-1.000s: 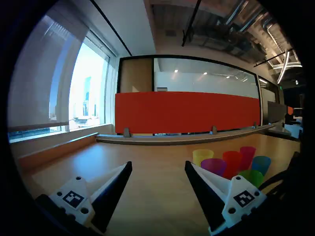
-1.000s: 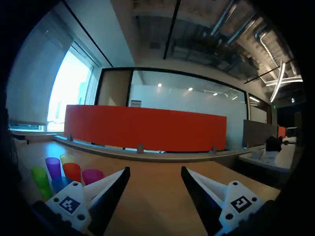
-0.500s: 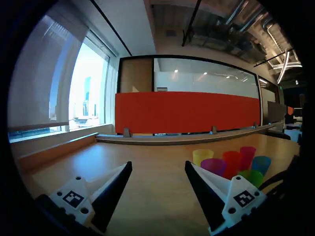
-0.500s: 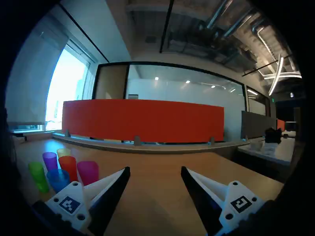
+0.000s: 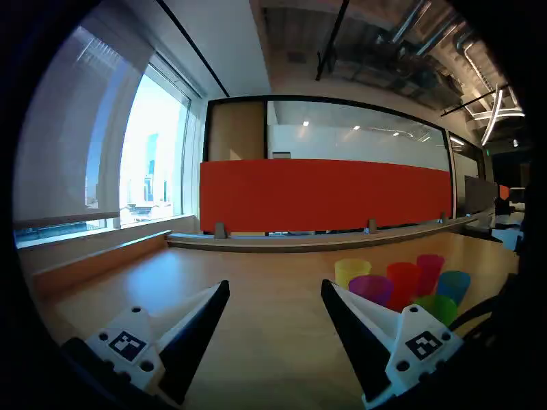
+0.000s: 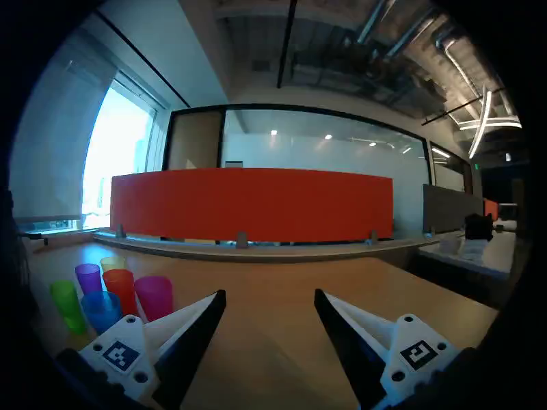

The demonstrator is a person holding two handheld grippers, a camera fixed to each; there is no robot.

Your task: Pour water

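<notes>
Several coloured plastic cups stand in a cluster on the wooden table (image 5: 273, 328). In the left gripper view they sit right of centre: a yellow cup (image 5: 352, 271), a purple cup (image 5: 370, 288), an orange cup (image 5: 403, 281), a pink cup (image 5: 430, 268), a blue cup (image 5: 453, 285) and a green cup (image 5: 435, 307). My left gripper (image 5: 275, 290) is open, with nothing between its fingers, to the left of the cluster. In the right gripper view the same cups stand at lower left: pink cup (image 6: 154, 297), orange cup (image 6: 120, 289), blue cup (image 6: 101, 310). My right gripper (image 6: 269, 299) is open and holds nothing.
A long red partition (image 5: 321, 193) on a raised ledge closes the table's far edge. Windows (image 5: 154, 164) run along the left side. Another desk with dark objects (image 6: 475, 236) stands at the far right.
The right gripper view has shifted slightly, so the cups sit a little higher and closer in it. The left gripper has not moved.
</notes>
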